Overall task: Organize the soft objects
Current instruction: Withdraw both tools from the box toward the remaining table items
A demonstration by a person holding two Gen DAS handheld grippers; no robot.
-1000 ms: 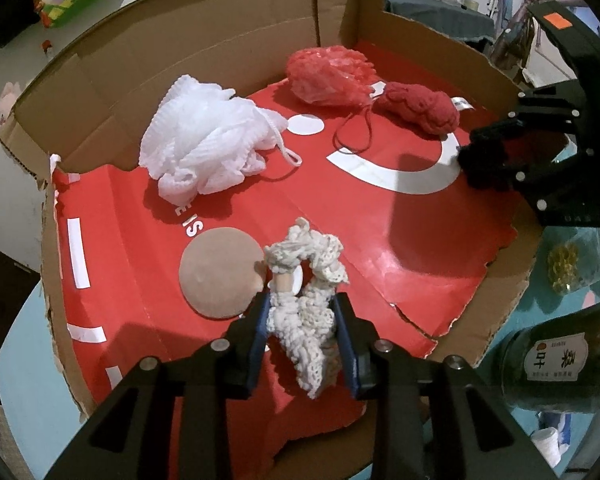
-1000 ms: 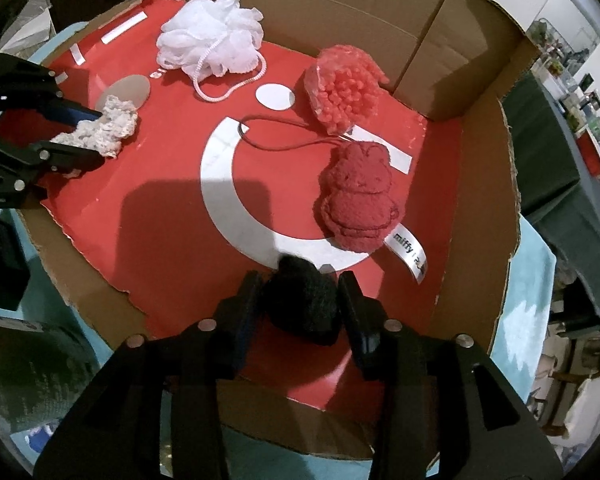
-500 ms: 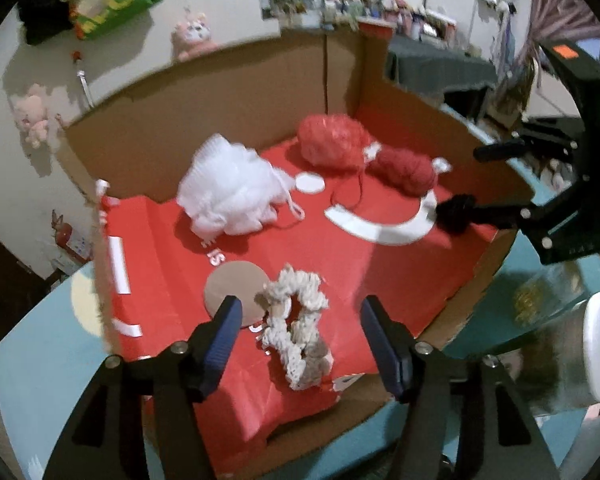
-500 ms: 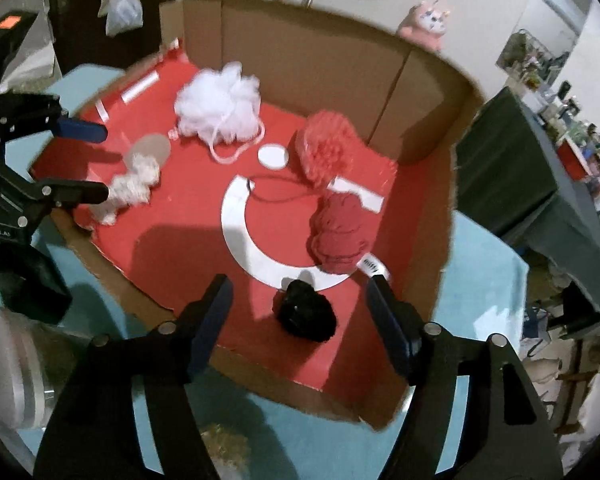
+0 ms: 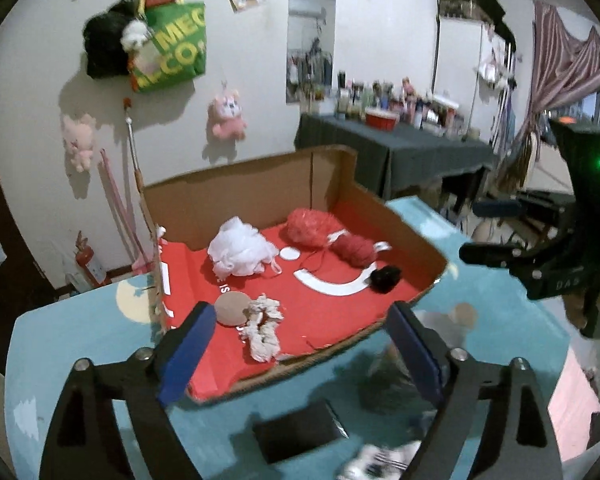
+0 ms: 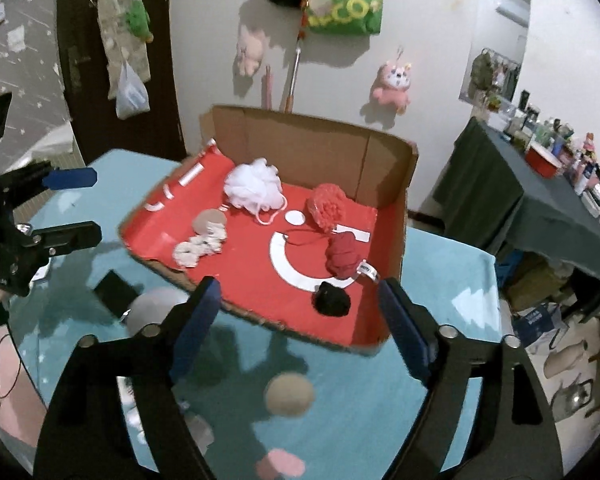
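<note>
A: Left wrist view: the left claw [image 5: 300,344] is spread and empty above the cream scrunchie [image 5: 262,326], which lies in the box [image 5: 416,236].

B: The right claw [image 6: 300,320] gapes too, and the black pompom [image 6: 331,299] lies near the torn front edge. A knock might roll it out.

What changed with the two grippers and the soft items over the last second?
Both grippers let go and pulled back out of the box. The left gripper released the cream scrunchie, which now lies by the tan disc. The right gripper released the black item, left near the box's front edge. Both jaws now stand wide open. The white pouf, the red pouf and the red plush stayed put.
</note>
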